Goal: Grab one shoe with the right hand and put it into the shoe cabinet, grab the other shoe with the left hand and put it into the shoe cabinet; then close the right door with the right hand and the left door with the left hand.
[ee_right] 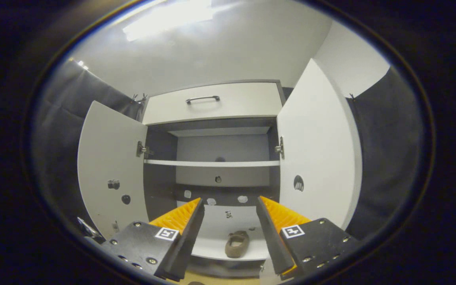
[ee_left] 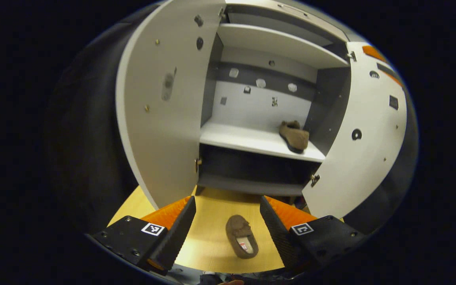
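A brown slipper-like shoe point(ee_left: 242, 236) lies on the wooden floor point(ee_left: 208, 245) in front of the shoe cabinet point(ee_left: 259, 91). My left gripper point(ee_left: 228, 209) hovers above it, open, nothing between its fingers. The other brown shoe point(ee_left: 294, 135) rests on the right end of the lower white shelf point(ee_left: 244, 140). In the right gripper view that shoe point(ee_right: 236, 243) sits on the same shelf point(ee_right: 212, 247), and my right gripper point(ee_right: 228, 209) is open and held back from the cabinet point(ee_right: 220, 150). Both doors stand wide open: left door point(ee_left: 160, 114), right door point(ee_left: 362, 138).
A drawer with a metal handle point(ee_right: 202, 98) tops the cabinet. An upper shelf point(ee_right: 212, 162) is bare. Black cloth walls flank the cabinet on both sides. The left door point(ee_right: 109, 170) and right door point(ee_right: 315, 158) swing outward toward me.
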The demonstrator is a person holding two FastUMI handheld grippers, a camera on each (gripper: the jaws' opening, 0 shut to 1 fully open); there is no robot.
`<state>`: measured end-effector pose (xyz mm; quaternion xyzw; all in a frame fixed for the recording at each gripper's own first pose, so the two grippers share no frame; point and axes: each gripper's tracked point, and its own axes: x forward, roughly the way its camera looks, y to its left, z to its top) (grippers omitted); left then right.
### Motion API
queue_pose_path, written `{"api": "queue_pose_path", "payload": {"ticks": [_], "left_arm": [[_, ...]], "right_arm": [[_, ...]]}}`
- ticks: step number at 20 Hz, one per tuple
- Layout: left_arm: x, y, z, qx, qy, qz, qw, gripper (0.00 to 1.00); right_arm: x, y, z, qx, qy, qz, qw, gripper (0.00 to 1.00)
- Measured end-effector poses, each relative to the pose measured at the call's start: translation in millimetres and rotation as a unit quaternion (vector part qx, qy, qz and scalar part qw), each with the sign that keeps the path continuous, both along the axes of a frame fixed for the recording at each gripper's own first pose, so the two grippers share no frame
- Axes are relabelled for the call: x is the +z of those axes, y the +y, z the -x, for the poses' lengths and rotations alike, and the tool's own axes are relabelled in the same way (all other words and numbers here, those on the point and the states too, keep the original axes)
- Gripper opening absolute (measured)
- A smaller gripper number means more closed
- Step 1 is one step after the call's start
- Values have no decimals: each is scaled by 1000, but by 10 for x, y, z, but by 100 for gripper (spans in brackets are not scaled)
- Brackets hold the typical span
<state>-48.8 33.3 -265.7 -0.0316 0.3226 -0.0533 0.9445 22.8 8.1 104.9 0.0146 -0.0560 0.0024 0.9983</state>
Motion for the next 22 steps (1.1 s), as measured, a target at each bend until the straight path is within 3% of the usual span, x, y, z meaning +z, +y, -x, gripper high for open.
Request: {"api": "queue_pose_path", "payload": {"ticks": [5,6,7,10,11,15,18,22], "left_arm": [[-892,41,175,-27,125,-4,992,94],[-1002,85,213,-32,149,-2,988,93],[-1026,120,259,-35,171,-2,985,87],[-1185,113,309,-41,232,2,972,86],[-1240,112,301,-41,251,4,967,83],[-1381,232,198,-14,325,14,946,82],[-1407,327,35,10,367,46,929,70],[-1491,243,60,23,393,79,916,37]], "right_arm": [[70,-245,238,-50,-20,48,997,76],[59,-251,279,-53,-19,51,997,79],[66,-273,310,-57,-19,55,997,79],[62,-379,347,-70,-19,65,995,76],[43,-399,360,-72,-17,65,995,79],[-40,-544,383,-91,-5,74,993,79],[-109,-617,388,-104,4,90,990,80],[-135,-681,462,-120,14,100,988,80]]}}
